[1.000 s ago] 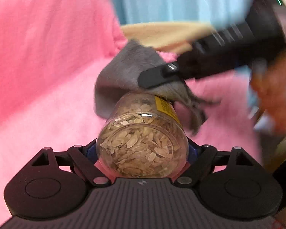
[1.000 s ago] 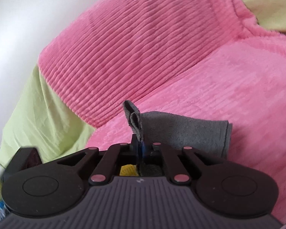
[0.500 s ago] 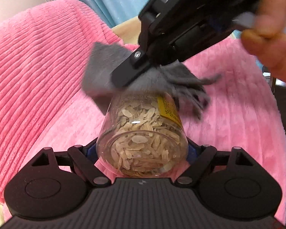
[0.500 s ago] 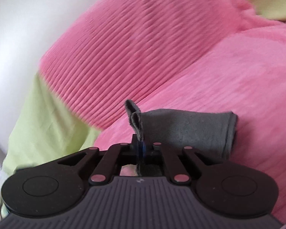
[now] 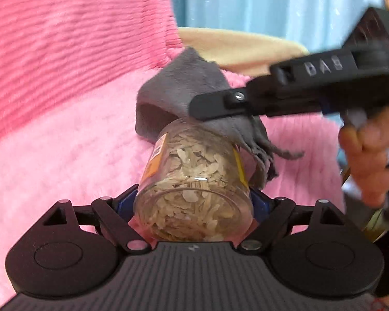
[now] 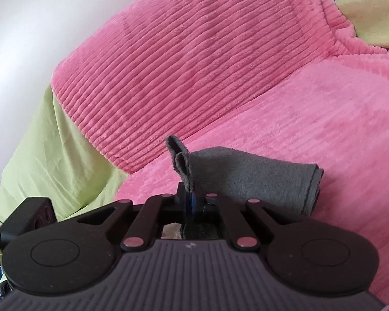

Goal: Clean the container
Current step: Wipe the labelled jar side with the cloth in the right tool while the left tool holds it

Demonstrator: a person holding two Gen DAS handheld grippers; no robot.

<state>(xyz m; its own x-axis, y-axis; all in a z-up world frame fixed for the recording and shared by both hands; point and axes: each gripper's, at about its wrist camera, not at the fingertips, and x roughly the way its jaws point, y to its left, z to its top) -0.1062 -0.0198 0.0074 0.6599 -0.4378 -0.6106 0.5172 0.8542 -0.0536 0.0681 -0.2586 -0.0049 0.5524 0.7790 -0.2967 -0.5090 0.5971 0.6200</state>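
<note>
A clear glass jar (image 5: pixel 194 181) full of pale flakes, with a yellow and orange label, lies bottom-first toward the camera in the left wrist view. My left gripper (image 5: pixel 193 203) is shut on it near its base. A grey cloth (image 5: pixel 184 96) drapes over the jar's far end, its frayed edge hanging to the right. My right gripper (image 5: pixel 207 106) comes in from the right, shut on that cloth and pressing it against the jar's top. In the right wrist view my right gripper (image 6: pixel 190 194) pinches a fold of the grey cloth (image 6: pixel 246 173), and the jar is almost wholly hidden beneath.
A pink ribbed blanket (image 5: pixel 64 103) covers a sofa behind and under the jar. A cream cushion (image 5: pixel 236 44) and blue curtain (image 5: pixel 259 2) lie beyond. A person's hand (image 5: pixel 368 155) holds the right gripper's handle. Green fabric (image 6: pixel 51 155) and a white wall (image 6: pixel 39 13) are at left.
The right gripper swung from steeply overhead to a flatter reach from the right, dragging the cloth across the jar's far end. The jar rolled in the left gripper, showing an orange label at left.
</note>
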